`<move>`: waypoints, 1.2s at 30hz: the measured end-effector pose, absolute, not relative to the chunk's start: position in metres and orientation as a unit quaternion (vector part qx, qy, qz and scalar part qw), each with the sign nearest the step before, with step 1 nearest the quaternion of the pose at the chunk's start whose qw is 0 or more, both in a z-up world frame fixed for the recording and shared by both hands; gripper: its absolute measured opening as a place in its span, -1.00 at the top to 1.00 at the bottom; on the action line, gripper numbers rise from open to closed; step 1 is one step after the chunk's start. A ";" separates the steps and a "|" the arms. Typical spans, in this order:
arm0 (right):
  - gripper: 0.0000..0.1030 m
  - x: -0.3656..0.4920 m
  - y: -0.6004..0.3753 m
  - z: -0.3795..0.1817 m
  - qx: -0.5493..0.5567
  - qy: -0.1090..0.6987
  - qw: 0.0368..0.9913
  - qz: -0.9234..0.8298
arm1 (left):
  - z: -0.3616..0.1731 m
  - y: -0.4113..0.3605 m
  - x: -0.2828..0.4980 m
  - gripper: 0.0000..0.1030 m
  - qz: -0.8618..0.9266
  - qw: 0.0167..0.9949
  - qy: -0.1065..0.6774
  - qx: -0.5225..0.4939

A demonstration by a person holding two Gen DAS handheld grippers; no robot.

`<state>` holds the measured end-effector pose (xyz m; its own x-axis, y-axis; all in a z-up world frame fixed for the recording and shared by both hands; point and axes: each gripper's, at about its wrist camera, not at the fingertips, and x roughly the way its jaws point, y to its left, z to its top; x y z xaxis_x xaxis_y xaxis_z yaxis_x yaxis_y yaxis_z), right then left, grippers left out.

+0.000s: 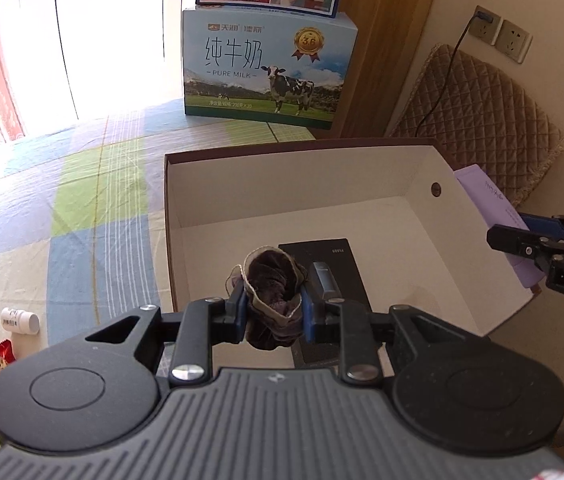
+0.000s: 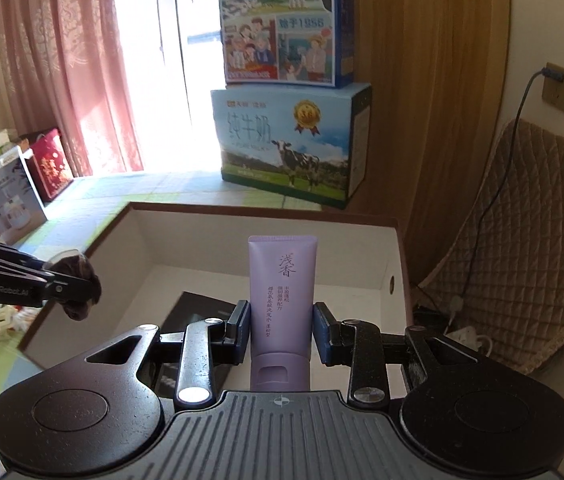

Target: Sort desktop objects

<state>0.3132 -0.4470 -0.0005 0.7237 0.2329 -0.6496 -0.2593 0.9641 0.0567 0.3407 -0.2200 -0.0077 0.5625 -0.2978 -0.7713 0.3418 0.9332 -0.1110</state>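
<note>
Open cardboard box (image 1: 306,184), white inside with a brown rim and a round hole in its right wall, standing on a checked tablecloth (image 1: 82,200); contents: one flat black rectangular case (image 1: 334,256) lying on the floor of the box, with a small grey oblong item (image 1: 324,280) on it. Left gripper (image 1: 273,314): blue pads clamped on a crumpled dark brown sock (image 1: 272,288), soft and fuzzy with a pale hem, held above the near left part of the box. Right gripper (image 2: 281,330): jaws close against a smooth lilac plastic tube (image 2: 281,280), cap toward the camera, held over the box's near right side. Surroundings: two stacked printed milk cartons (image 1: 266,68) behind the box; a small white bottle (image 1: 20,320) lying on the cloth at left; a quilted brown cushion (image 1: 482,120) against the wall at right; pink curtain (image 2: 62,60).
</note>
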 end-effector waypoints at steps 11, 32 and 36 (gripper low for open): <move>0.41 0.368 -0.447 -0.039 -0.049 0.398 0.908 0.123 | -0.038 -0.245 0.382 0.55 -0.160 0.872 0.456 0.078; 0.41 0.405 -0.443 -0.068 -0.071 0.448 0.883 0.121 | -0.067 -0.274 0.425 -0.09 -0.139 0.862 0.465 0.147; 0.41 0.409 -0.441 -0.072 -0.076 0.453 0.880 0.120 | -0.064 -0.274 0.424 -0.27 -0.138 0.864 0.460 0.152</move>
